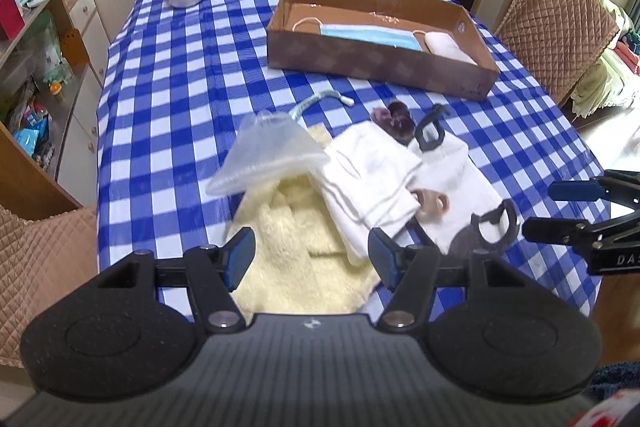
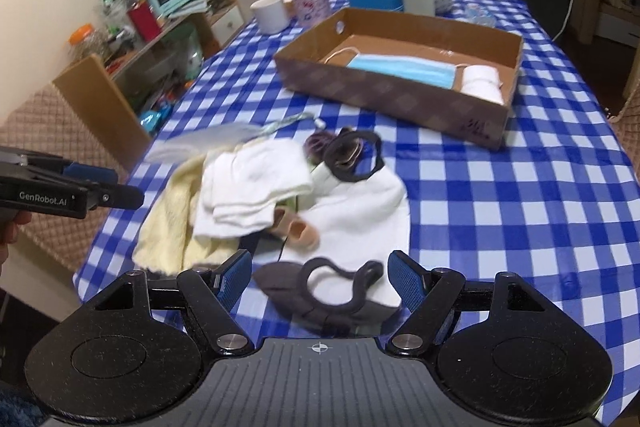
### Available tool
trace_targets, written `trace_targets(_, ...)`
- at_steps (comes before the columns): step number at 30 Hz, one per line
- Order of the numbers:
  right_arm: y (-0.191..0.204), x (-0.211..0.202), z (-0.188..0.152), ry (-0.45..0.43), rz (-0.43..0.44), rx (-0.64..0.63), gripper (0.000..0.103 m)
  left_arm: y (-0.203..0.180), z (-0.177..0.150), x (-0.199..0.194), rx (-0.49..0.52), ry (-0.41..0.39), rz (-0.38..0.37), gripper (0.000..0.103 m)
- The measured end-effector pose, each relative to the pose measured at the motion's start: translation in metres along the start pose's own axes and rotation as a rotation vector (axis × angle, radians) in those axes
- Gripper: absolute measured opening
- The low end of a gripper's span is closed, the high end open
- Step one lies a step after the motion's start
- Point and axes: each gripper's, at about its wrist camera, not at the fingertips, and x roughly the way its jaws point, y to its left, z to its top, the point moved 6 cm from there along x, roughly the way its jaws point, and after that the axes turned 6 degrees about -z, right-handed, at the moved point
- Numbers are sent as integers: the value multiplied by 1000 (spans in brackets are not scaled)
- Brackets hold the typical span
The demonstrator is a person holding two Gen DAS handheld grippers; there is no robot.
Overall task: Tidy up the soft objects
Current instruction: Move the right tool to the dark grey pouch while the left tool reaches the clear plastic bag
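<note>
The left gripper (image 1: 312, 257) is hovering with its 2 fingers (image 1: 240, 255) standing wide and gripping nothing, the cream fluffy towel (image 1: 288, 267) lying between and just ahead of them on the checked worktop (image 1: 180, 87). A folded white cloth (image 1: 372, 183) is resting just beyond the right finger, overlapping the towel, with a clear plastic bag (image 1: 268, 155) ahead of the left finger. The right gripper (image 2: 320, 277) is also hanging wide and empty, a dark grey sock (image 2: 320, 291) lying between its fingers (image 2: 406, 281). Far ahead of both, the cardboard box (image 2: 384, 89) is holding a blue face mask (image 2: 400, 69) and a white rolled cloth (image 2: 482, 83).
</note>
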Motion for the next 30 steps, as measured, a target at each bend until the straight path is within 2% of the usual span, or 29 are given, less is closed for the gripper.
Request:
trace_targets(12, 11, 17, -18, 45, -2, -78, 76, -6, -16, 10, -14, 34, -3, 60)
trace_targets(19, 26, 34, -26, 58, -13, -185, 76, -4, -21, 15, -26, 41, 11, 60)
trace_targets(26, 35, 58, -36, 46, -84, -338, 75, -3, -25, 22, -23, 46, 20, 60)
trace_targets(30, 36, 71, -41, 42, -121, -396, 64, -3, -26, 25, -22, 47, 23, 60)
